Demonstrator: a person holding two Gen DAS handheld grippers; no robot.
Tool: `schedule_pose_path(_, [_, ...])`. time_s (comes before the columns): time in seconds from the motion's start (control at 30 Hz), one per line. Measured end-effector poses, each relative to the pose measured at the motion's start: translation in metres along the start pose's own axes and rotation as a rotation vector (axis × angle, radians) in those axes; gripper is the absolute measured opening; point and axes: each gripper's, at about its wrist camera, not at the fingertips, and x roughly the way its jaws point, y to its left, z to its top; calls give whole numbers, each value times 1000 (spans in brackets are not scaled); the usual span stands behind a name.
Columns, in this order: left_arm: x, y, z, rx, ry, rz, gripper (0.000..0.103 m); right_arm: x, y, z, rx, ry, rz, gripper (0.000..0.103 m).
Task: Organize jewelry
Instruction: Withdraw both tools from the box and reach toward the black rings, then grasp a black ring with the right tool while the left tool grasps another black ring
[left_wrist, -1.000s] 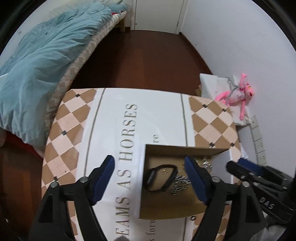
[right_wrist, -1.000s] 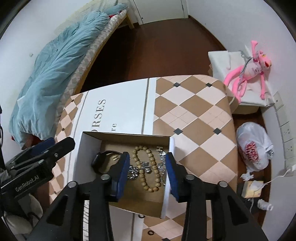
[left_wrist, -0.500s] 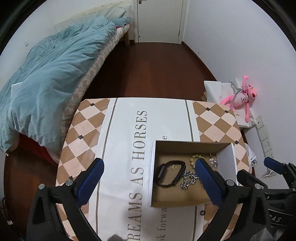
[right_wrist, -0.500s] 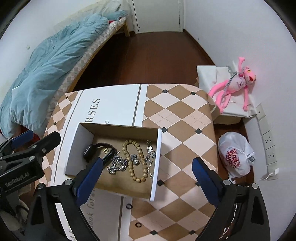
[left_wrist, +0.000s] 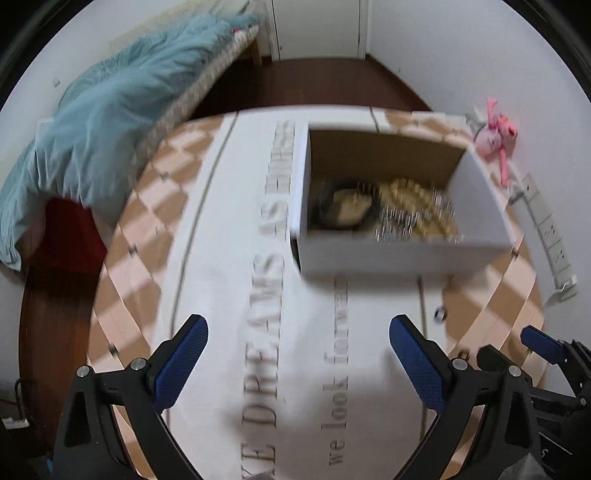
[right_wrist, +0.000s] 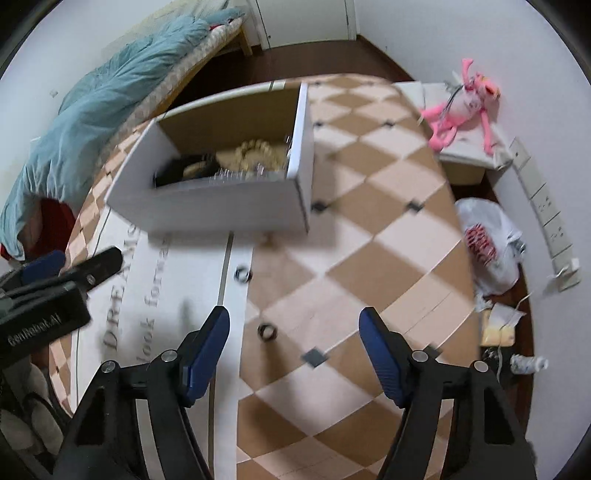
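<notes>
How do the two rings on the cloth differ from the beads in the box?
The near ring and far ring lie loose on the tablecloth, outside the box; the beads sit inside it. The rings are dark, small single bands; the beads form a pale, larger loop. No claw touches either: the right claw hangs open above the near ring.

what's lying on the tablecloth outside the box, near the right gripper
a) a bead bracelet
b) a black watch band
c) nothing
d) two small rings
d: two small dark rings lie on the tablecloth ahead of the open right gripper, while the bead bracelet and black band sit inside the box.
</notes>
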Motion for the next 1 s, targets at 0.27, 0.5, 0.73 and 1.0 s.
schedule_pose_path(0.27, [6, 1, -20, -2, 18, 25, 101, 19, 13, -18, -49, -1, -3, 44])
schedule_pose_path(0.5, [11, -10, -18, 18, 20, 11, 101, 17, 11, -21, -62, -26, -17, 0])
schedule_pose_path(0.73, [15, -30, -9, 49, 15, -9, 101, 5, -17, -8, 59, -27, 134, 1])
schedule_pose_path(1.0, [18, -13, -7, 35, 9, 44, 101, 26, 14, 3, -53, -2, 83, 35])
